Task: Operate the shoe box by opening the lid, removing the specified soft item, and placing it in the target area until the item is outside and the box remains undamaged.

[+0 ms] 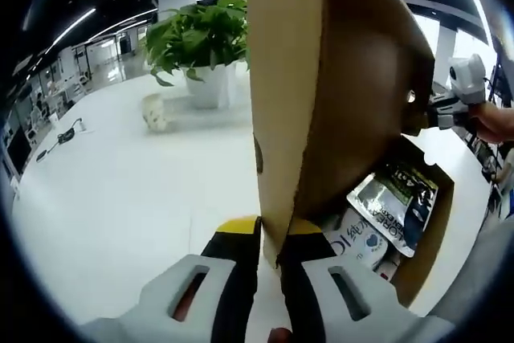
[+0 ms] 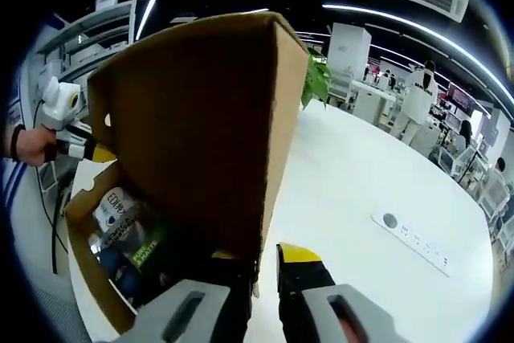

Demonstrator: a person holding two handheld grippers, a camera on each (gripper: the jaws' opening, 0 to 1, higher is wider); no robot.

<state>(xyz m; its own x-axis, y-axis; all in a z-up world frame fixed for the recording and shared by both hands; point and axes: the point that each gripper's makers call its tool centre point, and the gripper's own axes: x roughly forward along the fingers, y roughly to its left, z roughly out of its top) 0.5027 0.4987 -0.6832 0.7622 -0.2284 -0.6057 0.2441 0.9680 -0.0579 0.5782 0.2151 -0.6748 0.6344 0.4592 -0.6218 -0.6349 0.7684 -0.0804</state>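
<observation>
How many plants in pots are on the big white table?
1. A leafy green plant in a white pot stands at the table's far side in the left gripper view; its leaves peek past the raised cardboard lid in the right gripper view. The lid may hide others.

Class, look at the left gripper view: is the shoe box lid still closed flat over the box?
No: the lid stands raised, pinched by the left tool, with packets visible inside the box.

Left claw [image 1: 270, 256] gripping raised lid [image 1: 321, 94], packets [image 1: 393, 202] inside
</observation>
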